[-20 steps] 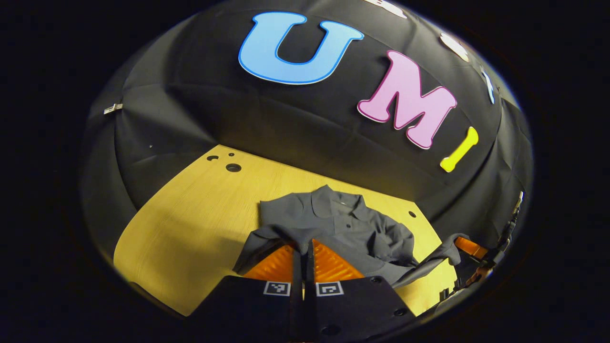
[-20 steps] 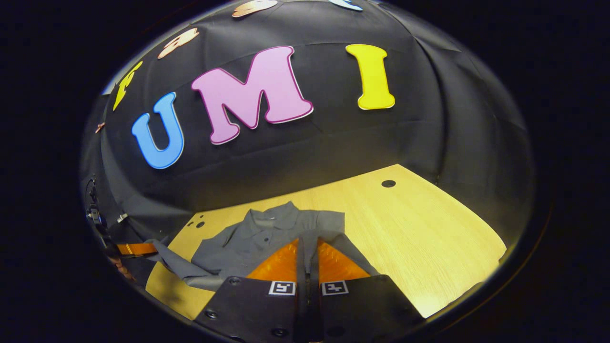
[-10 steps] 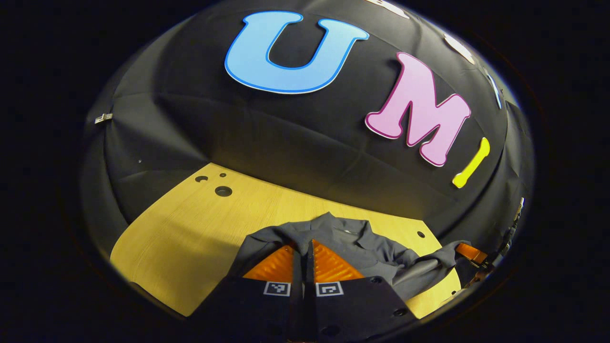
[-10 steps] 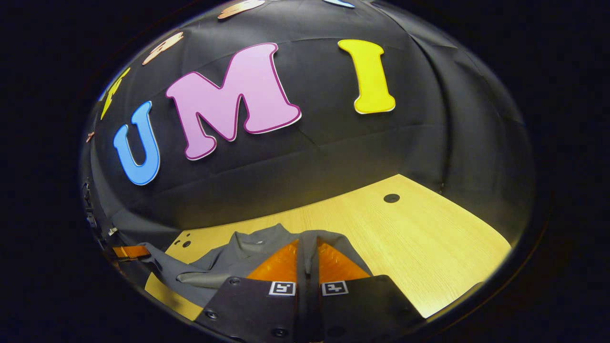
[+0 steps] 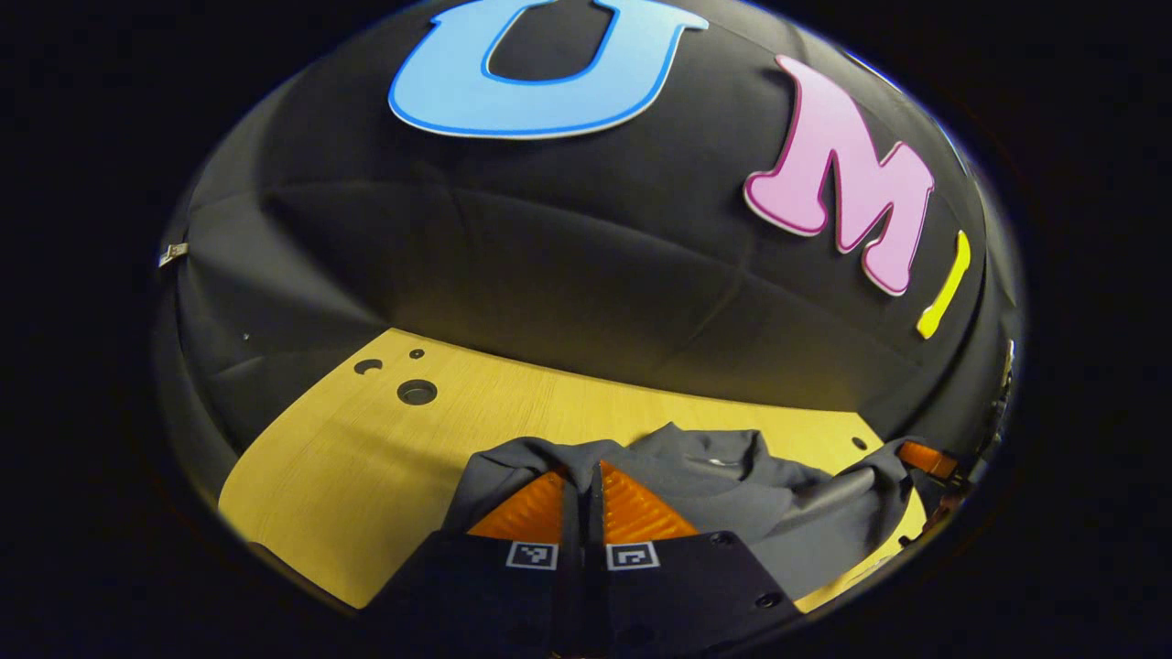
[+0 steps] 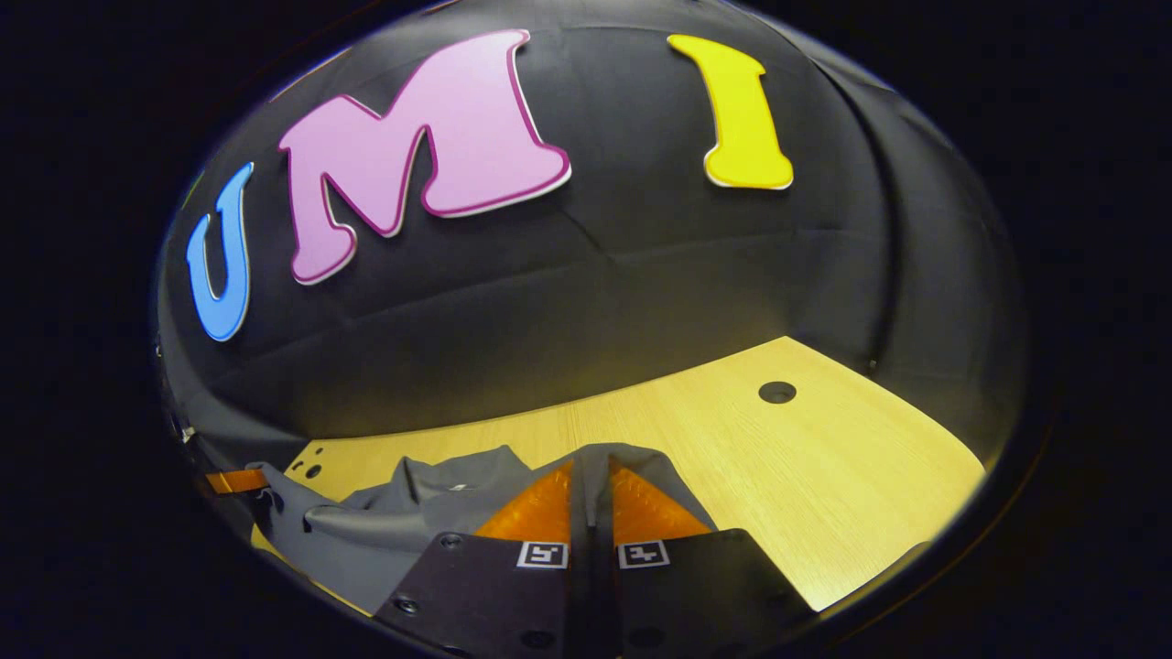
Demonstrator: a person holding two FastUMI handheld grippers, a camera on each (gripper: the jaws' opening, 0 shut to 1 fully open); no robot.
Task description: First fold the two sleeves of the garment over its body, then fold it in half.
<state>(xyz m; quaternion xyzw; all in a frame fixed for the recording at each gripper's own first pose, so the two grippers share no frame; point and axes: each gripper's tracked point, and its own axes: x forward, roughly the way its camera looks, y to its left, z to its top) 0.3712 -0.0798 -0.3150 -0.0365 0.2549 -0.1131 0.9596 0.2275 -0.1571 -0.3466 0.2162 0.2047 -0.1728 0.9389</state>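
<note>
A grey collared garment (image 5: pixel 732 476) lies on the wooden table (image 5: pixel 366 458), its near edge lifted off the board. My left gripper (image 5: pixel 586 471) is shut on that grey cloth at one corner of the lifted edge. My right gripper (image 6: pixel 589 467) is shut on the same garment (image 6: pixel 430 499) at the other corner. The cloth sags between the two grippers, and the collar (image 5: pixel 710 448) peeks over the raised fold. In the left gripper view the right gripper (image 5: pixel 925 462) shows at the far right. In the right gripper view the left gripper (image 6: pixel 233 480) shows at the far left.
The table has round holes at its back left (image 5: pixel 417 392) and back right (image 6: pixel 776 392). The black cloth wall rises close behind the table. Bare board stretches left of the garment in the left gripper view and to the right (image 6: pixel 824 476) in the right gripper view.
Both grippers have carried the garment's near edge forward toward the collar and the wall. More of the shirt body is now covered by the raised fold.
</note>
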